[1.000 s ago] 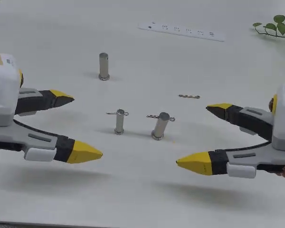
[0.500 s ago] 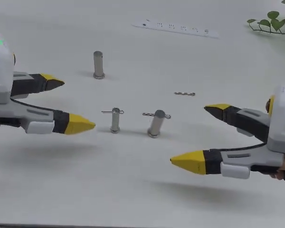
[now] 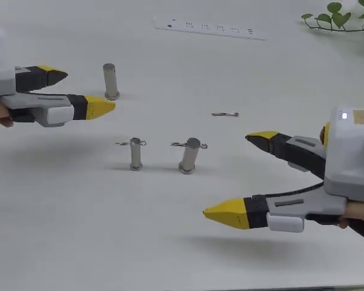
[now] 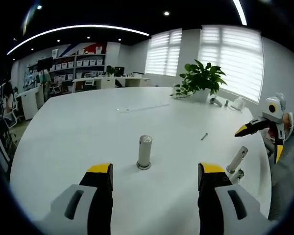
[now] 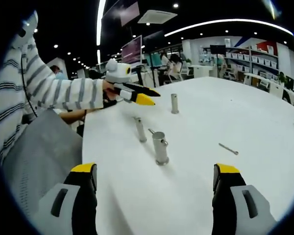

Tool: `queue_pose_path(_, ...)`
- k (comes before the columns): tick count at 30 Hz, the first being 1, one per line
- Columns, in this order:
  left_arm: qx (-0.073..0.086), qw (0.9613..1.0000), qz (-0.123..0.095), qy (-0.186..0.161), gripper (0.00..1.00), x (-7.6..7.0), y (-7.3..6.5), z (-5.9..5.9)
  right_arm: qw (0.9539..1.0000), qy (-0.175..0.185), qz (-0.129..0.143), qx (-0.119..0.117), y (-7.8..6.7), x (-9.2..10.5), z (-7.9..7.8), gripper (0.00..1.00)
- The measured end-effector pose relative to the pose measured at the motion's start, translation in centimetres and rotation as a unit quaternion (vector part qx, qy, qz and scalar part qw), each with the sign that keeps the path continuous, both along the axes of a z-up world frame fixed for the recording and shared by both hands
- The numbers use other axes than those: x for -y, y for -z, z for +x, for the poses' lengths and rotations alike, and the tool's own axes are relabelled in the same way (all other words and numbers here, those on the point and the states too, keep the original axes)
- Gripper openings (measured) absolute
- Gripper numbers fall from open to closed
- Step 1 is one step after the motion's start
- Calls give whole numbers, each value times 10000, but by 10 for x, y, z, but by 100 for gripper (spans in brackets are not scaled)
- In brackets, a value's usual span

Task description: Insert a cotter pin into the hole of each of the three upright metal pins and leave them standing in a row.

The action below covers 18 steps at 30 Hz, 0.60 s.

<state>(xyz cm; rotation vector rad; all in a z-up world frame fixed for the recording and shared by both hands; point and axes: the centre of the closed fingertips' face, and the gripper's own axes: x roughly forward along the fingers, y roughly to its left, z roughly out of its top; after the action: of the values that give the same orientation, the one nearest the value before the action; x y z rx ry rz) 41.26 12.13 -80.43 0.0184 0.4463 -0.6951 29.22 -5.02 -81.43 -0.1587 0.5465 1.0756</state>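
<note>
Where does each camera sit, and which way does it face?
Head view: on the head, down at the table; left gripper, right gripper.
Left gripper view: on that gripper, toward the bare pin; own jaws.
Right gripper view: on that gripper, toward two pinned pins; own jaws, sleeve.
All share the loose cotter pin.

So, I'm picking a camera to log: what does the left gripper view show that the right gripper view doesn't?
Left gripper view: power strip, blinds, the right gripper from outside. Right gripper view: striped sleeve, the left gripper from outside. Both: table, bare pin, loose cotter pin.
</note>
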Motion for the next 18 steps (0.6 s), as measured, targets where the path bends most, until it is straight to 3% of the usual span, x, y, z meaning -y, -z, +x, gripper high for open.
queue_pose_path(7,-42,10000,-15,-6,59,13,10,19,10000,59,51,-23,0,2,1,99)
queue_pose_path(11,-77,9999,21,-62,57,11,16,29,9999,74,50,-54,1,3,1,99)
queue_pose_path(15,-14,9997,152,-199,51,6,19,37,9999,78,51,-90,3,2,0,99)
queue_pose_path(18,17,9996,74,-260,46,3,17,44,9999,79,43,-110,3,1,0,98)
